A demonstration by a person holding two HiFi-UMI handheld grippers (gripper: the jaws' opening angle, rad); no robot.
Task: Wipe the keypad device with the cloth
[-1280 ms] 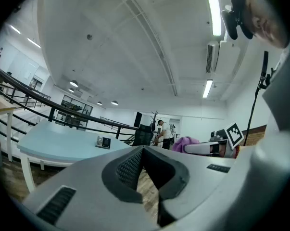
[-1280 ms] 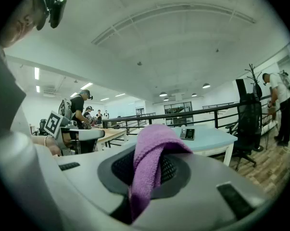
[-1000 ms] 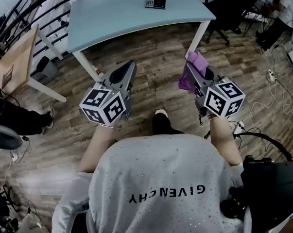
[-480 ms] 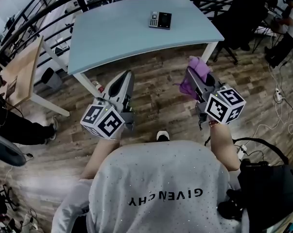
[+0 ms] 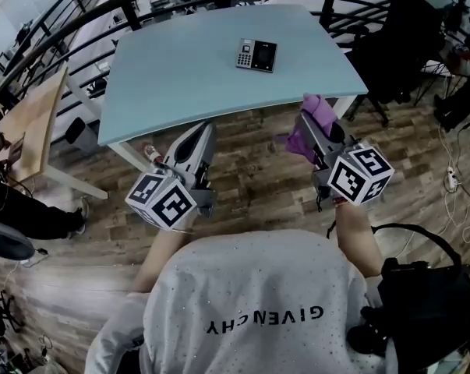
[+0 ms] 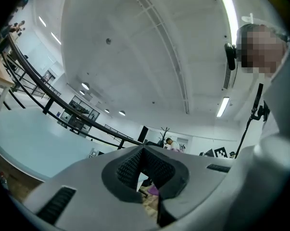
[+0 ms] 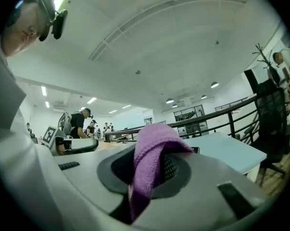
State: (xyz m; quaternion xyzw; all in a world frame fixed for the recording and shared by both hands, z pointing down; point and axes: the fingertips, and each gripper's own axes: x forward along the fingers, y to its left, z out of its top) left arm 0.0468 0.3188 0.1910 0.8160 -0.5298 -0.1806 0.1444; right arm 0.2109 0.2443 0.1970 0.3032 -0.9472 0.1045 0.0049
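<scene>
My left gripper (image 5: 201, 132) hangs above the wooden floor (image 5: 250, 174), at the near edge of the pale blue table (image 5: 180, 68). Its jaws are pressed together with nothing between them. My right gripper (image 5: 309, 123) is at that same near edge, clamped tight on a purple cloth (image 5: 317, 107). The cloth bunches over the jaw tips and droops down beside them. The keypad device (image 5: 256, 54) lies flat on the table, toward its far side, well apart from both grippers.
</scene>
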